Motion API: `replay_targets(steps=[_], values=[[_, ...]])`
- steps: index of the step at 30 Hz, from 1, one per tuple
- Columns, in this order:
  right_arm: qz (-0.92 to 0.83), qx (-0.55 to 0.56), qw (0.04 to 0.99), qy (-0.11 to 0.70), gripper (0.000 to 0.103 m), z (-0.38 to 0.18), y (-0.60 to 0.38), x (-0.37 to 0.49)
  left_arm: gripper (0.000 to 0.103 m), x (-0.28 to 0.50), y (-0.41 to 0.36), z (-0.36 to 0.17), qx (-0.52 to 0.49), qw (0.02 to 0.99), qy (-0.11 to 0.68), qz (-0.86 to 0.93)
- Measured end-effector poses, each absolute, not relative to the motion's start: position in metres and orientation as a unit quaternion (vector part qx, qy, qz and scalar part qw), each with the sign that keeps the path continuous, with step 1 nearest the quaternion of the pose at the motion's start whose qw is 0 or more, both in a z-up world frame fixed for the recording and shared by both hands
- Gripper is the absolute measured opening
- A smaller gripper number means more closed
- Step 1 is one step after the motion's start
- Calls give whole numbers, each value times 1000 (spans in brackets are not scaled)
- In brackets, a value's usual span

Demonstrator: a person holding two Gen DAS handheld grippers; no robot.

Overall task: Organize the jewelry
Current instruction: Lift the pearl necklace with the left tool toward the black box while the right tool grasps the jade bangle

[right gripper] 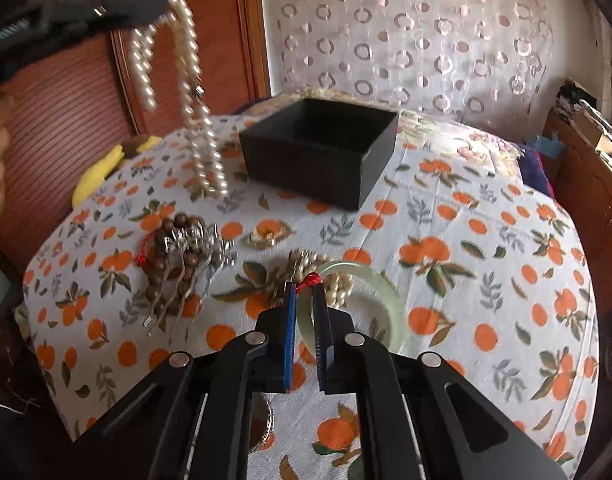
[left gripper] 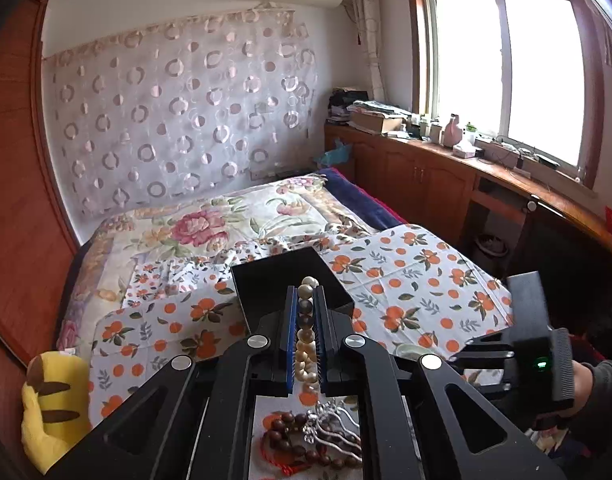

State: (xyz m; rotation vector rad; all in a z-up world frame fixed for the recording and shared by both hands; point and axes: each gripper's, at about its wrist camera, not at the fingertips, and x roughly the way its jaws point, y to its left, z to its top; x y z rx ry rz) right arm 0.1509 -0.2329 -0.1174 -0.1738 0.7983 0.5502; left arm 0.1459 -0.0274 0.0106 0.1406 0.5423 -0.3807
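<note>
The jaws of the left gripper [left gripper: 306, 312] are pressed together on a string of pale beads [left gripper: 306, 320], pinching it between the blue pads; in the right wrist view that pearl strand [right gripper: 190, 92] hangs down in loops from the raised gripper at the far left, its lowest beads just above the orange-printed cloth [right gripper: 485, 264] and left of the black box [right gripper: 317, 152]. Under it, at the left edge of the table, a yellow plush toy [right gripper: 106, 164] peeks out. Nearer on the cloth lies a tangled heap of brown wooden beads [right gripper: 178, 248] with a red cord and silver chains across it. Right of the heap sits a small gold ring [right gripper: 266, 238], then a cluster of pale beads [right gripper: 333, 280]. The right gripper [right gripper: 306, 304] has its jaws closed on the rim of a pale green bangle [right gripper: 369, 300], a red thread knot showing just at the fingertips; the bangle lies against the cloth, reaching out to the right of the fingers. The open black box stands farther back, apart from all the jewelry, with nothing visible in it.
</note>
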Motion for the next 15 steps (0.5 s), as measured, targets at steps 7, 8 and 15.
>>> replay_targets(steps=[7,8,15], values=[[282,-76,892,345,10,-83,-237,161,7,178,-26,26,64,946,255,-188],[285,-76,893,340,10,-77,-236,164,7,184,-27,29,65,947,254,-188],[298,-78,896,319,10,-49,-234,195,7,225,-32,29,69,944,261,-188]])
